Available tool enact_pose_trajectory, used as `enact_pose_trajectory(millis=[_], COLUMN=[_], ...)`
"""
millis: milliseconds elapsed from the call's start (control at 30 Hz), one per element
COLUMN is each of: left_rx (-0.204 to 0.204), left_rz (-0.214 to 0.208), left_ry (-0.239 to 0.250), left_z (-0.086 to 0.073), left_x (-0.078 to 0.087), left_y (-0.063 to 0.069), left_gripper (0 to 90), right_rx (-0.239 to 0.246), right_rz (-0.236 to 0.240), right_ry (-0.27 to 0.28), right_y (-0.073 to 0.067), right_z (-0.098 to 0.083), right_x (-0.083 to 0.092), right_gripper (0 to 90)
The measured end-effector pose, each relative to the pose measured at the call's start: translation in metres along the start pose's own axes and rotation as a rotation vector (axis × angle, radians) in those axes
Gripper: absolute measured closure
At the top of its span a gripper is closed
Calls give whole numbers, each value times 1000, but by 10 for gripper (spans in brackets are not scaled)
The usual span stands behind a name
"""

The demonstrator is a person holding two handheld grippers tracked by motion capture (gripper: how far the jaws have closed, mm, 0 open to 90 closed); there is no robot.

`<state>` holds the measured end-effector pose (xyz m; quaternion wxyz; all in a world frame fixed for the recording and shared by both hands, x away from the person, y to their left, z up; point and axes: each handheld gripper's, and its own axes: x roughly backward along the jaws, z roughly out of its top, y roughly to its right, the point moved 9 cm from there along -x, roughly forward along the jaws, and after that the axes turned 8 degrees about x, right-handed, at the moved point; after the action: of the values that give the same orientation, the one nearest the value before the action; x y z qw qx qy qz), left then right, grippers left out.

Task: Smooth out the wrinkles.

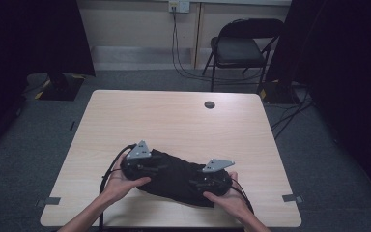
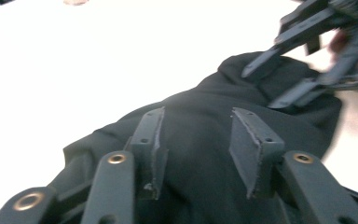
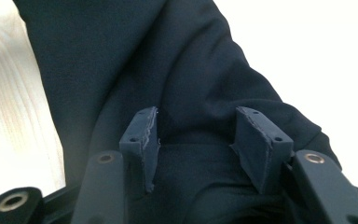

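Note:
A black cloth lies bunched into a long bundle near the front edge of the wooden table. My left gripper rests on its left end, and my right gripper on its right end; a hand holds each. In the left gripper view the jaws of the left gripper stand apart over the dark cloth, with the right gripper farther off at the bundle's other end. In the right gripper view the right gripper is open too, a fold of cloth lying loosely between its pads.
A round cable hole sits in the table's far half. Tape marks are stuck at the front corners. A black folding chair stands behind the table by the wall, with cables on the floor.

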<state>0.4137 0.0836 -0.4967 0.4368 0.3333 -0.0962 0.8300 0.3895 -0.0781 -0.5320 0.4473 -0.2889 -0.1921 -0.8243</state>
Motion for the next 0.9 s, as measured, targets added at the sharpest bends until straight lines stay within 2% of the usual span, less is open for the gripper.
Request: enact_pose_trajectory(millis=[33,67,100,200,267,367,433,500,600,667,800,867,900], left_rx=[-7,-10,4,2,-5,-17,-7,-2,-9,-28,-69,-75,-100], left_rz=[6,14,10,-5,-6,-7,2,10,23,41,95,98,97], left_ry=[-37,-30,-17,-33,-35,-29,-36,-39,-49,-48,-15,35,69], left_z=[-7,-12,-15,-21,-26,-32,-35,-38,-44,-46,-37,-31,-29], left_x=[-7,-8,-7,3,7,12,14,15,14,10,-3,-12,-16], left_y=[-1,-2,-1,4,8,12,13,11,7,4,-9,-15,-20], left_gripper=[505,508,510,497,472,457,457,457,463,473,475,474,473], right_rx=[0,-6,-13,-14,-31,-39,-61,-75,-79,-84,-87,-92,-99], right_rz=[4,4,0,-32,-45,-60,-64,-52,-89,-94,-119,-131,-144], right_ry=[2,9,12,29,35,-6,-68,-89,-91,-87,-82,-78,-75], right_y=[0,0,0,-1,-2,-4,-2,-3,3,8,14,19,23], right_z=[0,1,1,2,0,-12,-23,-28,-27,-28,-26,-26,-26], right_x=[1,2,4,16,22,22,13,5,-3,-8,-11,-11,-12], right_gripper=[481,465,442,372,318,275,230,240,339,357,376,376,377])
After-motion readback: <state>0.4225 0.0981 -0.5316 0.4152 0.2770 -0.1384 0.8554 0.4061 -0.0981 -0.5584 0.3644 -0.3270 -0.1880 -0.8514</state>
